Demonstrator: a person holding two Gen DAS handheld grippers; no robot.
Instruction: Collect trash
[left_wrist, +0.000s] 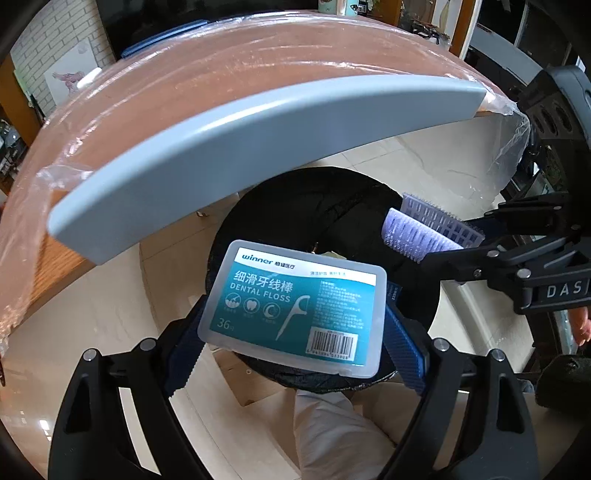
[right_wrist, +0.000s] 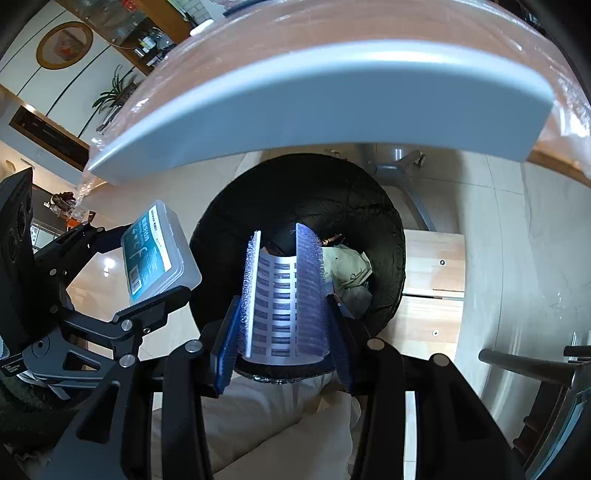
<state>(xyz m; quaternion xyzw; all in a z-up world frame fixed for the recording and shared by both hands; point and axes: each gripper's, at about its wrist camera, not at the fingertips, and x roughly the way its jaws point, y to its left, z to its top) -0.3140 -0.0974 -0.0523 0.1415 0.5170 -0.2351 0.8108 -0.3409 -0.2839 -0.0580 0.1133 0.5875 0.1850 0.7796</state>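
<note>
The left gripper (left_wrist: 295, 332) clamps a translucent dental floss box (left_wrist: 293, 308) by its two short ends, label up, blue pads pressed against the plastic. The right gripper (right_wrist: 282, 317) is clenched on a bristly purple plastic strip (right_wrist: 282, 295), which bows into a U between the pads, its slotted white backing facing the camera. Both items hang over the open mouth of a round trash bin lined with a black bag (right_wrist: 391, 266); the floss box sits left of the strip. Crumpled paper (right_wrist: 347, 269) lies inside the bin. The bin stands on a pale tiled floor (left_wrist: 424, 162), partly under the near edge of a table (left_wrist: 258, 133) with a grey-blue rim, its top covered in clear plastic film.
</note>
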